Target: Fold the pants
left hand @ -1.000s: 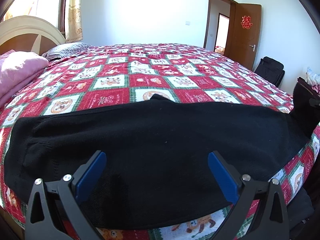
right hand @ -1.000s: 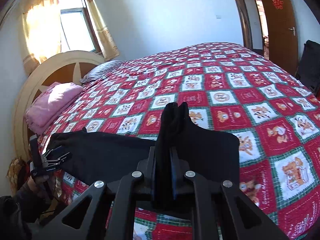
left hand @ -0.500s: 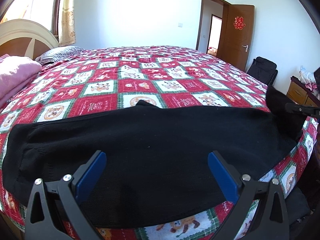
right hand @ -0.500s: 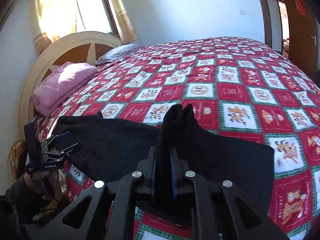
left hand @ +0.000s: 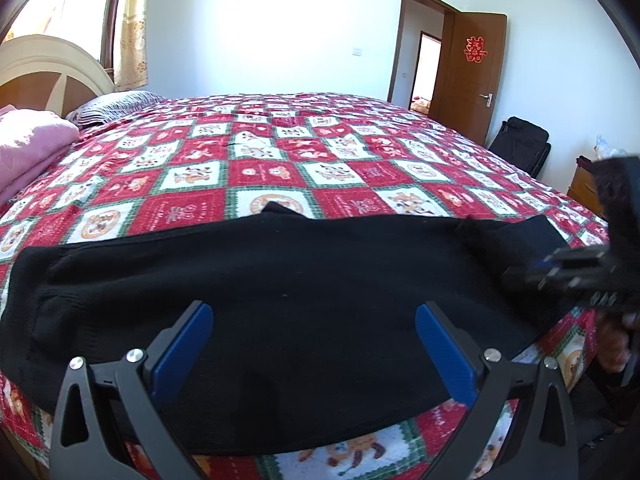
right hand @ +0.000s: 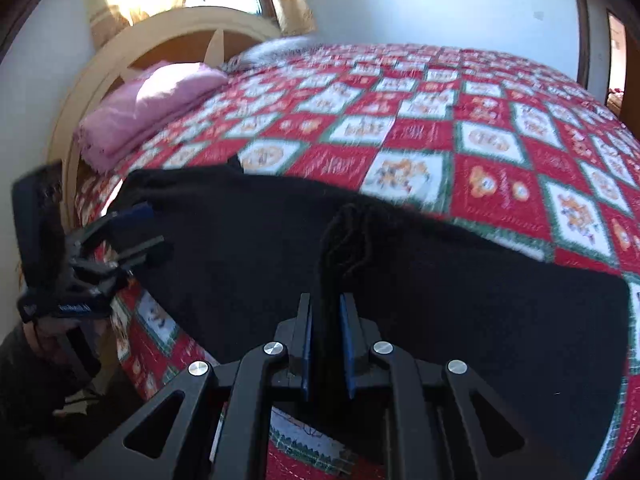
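Observation:
Black pants (left hand: 300, 280) lie flat along the near edge of the bed. My left gripper (left hand: 313, 309) hovers over their middle, open, its blue pads wide apart with nothing between them. My right gripper (right hand: 326, 299) has a bunched end of the pants (right hand: 348, 232) between its pads; its jaws are opening slightly, with the fabric still pinched. That end is doubled back over the rest of the pants (right hand: 460, 320). In the left wrist view the right gripper (left hand: 520, 276) comes in blurred from the right edge, low over the cloth. The left gripper (right hand: 148, 228) shows at the far left of the right wrist view.
A red, white and green checked quilt (left hand: 272, 168) covers the bed. A folded pink blanket (right hand: 152, 104) and a striped pillow (left hand: 112, 106) lie by the headboard (right hand: 180, 36). A black suitcase (left hand: 520, 144) stands by the brown door (left hand: 468, 76).
The right gripper has carried the pants' end down and across toward the left gripper, laying it over the rest of the pants. The left gripper has stayed in place, open.

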